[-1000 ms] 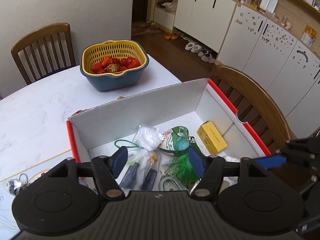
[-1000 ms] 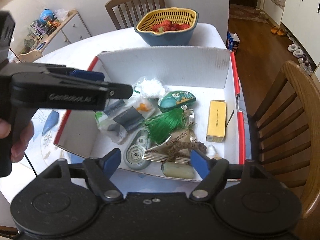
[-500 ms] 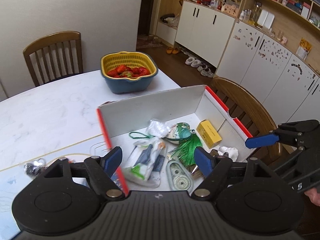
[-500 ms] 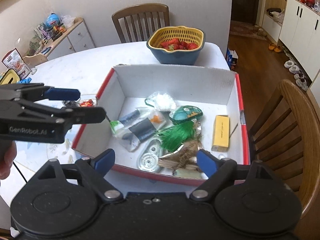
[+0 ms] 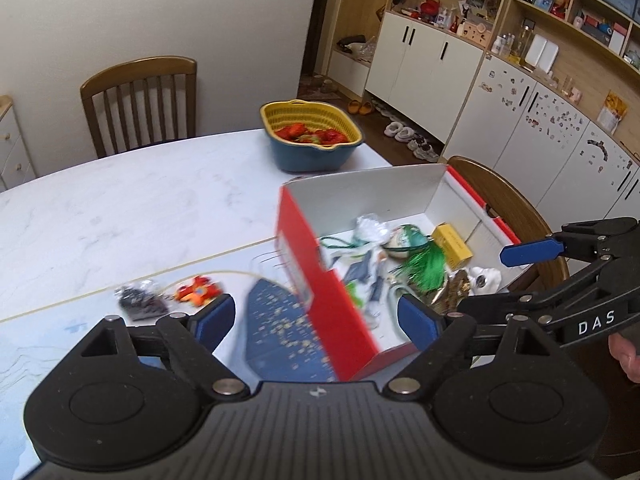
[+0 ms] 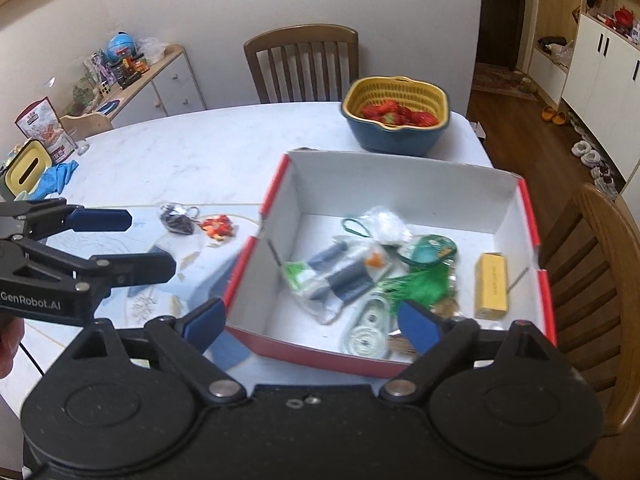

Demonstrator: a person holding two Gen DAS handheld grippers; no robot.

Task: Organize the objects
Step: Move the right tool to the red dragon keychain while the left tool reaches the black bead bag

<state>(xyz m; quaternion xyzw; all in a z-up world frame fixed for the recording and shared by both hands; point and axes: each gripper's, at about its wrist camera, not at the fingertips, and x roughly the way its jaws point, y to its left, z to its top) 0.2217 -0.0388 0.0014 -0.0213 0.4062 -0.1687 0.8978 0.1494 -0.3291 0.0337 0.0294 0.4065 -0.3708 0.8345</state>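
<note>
Red-sided box (image 6: 400, 208) sits on the white table (image 6: 192, 152) near its right edge, open-topped, with a yellow carton (image 6: 491, 286), green tassel (image 6: 420, 282) and plastic packets (image 6: 336, 276) loose inside. Left gripper (image 5: 316, 316) and right gripper (image 6: 310, 320) hover above the near rim, jaws opening, nothing between them. Left of the box lie a dark pouch (image 6: 178, 216) and a red trinket (image 6: 216, 226), with bare tabletop beyond. Farther back, a strawberry basket (image 6: 396, 118) stands near the far edge. Chairs (image 6: 302, 64) flank the table.

1 box (image 6: 400, 176), 2 chairs (image 6: 300, 64) (wooden).
</note>
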